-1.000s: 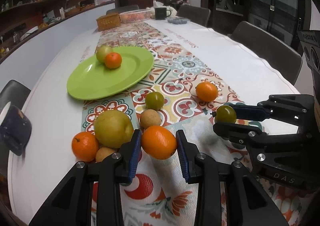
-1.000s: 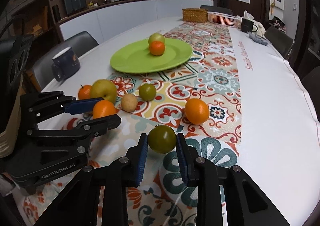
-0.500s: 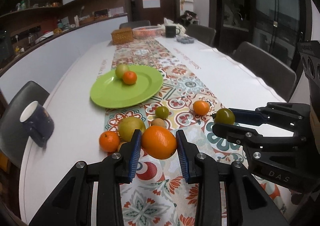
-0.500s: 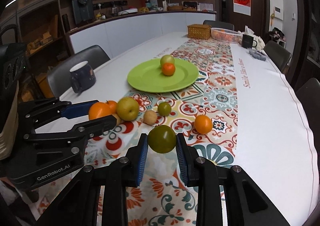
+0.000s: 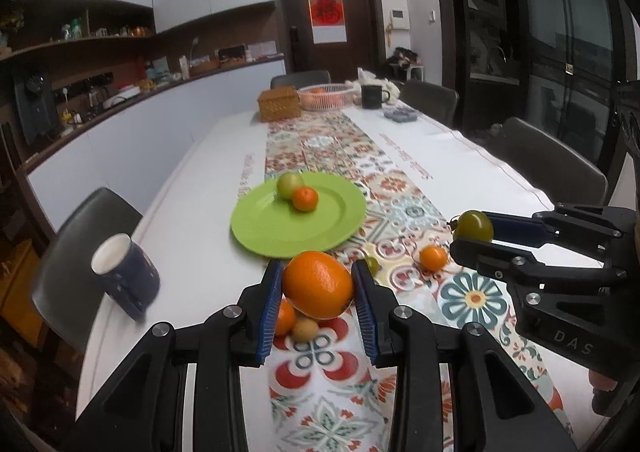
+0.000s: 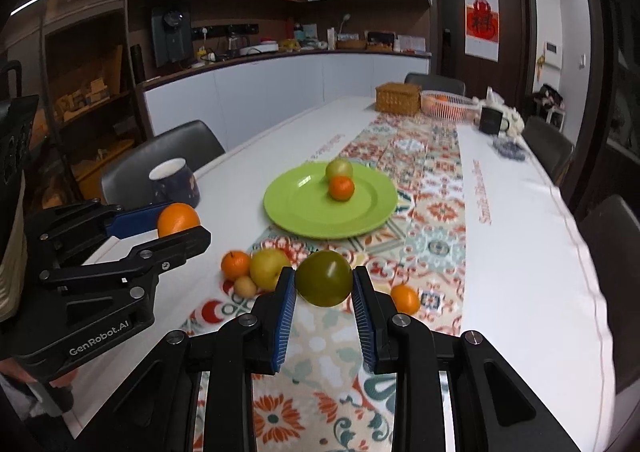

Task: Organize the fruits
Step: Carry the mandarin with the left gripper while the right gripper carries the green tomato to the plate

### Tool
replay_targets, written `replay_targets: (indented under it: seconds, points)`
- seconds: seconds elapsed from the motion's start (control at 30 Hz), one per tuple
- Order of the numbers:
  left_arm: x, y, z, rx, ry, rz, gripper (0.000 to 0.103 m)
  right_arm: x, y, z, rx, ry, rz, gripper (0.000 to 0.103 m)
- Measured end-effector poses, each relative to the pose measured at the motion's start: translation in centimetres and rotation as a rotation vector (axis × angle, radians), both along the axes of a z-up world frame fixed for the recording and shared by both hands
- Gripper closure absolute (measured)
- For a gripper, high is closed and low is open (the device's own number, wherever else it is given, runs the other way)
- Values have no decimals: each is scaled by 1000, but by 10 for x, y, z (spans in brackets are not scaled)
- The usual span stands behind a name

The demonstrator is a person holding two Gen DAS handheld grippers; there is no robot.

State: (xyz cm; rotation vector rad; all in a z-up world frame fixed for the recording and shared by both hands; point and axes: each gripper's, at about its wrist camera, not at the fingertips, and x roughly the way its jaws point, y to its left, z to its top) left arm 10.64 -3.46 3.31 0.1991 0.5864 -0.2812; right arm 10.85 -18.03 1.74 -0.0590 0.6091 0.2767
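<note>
My left gripper (image 5: pixel 317 284) is shut on a large orange (image 5: pixel 318 284), held above the patterned table runner. My right gripper (image 6: pixel 324 284) is shut on a dark green round fruit (image 6: pixel 324 283), also lifted off the table. Each gripper shows in the other's view: the right gripper (image 5: pixel 472 230) with its green fruit, the left gripper (image 6: pixel 180 221) with the orange. Ahead lies a green plate (image 5: pixel 272 228) bearing a pale green fruit (image 5: pixel 290 184) and a small orange (image 5: pixel 305 199). Loose on the runner are a tangerine (image 6: pixel 236 264), a yellow pear (image 6: pixel 270 268), a small brown fruit (image 6: pixel 245 286) and another orange (image 6: pixel 405 298).
A dark blue mug (image 5: pixel 126 278) stands at the table's left edge. At the far end are a wicker box (image 5: pixel 279 103), a pink basket (image 5: pixel 326 96) and a black mug (image 5: pixel 372 96). Grey chairs (image 5: pixel 556 167) line both sides of the table.
Both grippers have risen well above the table with their fruits still clamped. The views have tilted up, so the plate and loose fruits now sit lower and farther away.
</note>
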Motion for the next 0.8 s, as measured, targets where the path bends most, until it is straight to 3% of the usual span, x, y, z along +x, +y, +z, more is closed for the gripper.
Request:
replay_targets:
  seconds: [0.37,0.6,0.8]
  points:
    - [39,12,30,-23,-28,24,68,43,9,34,36,-47,6,73]
    - [81,17,31,-18,0,37,68,84,15,37,33,-32,2,73]
    - [121,17,18,6,36,36,68,132,19,22,48,42,9,73]
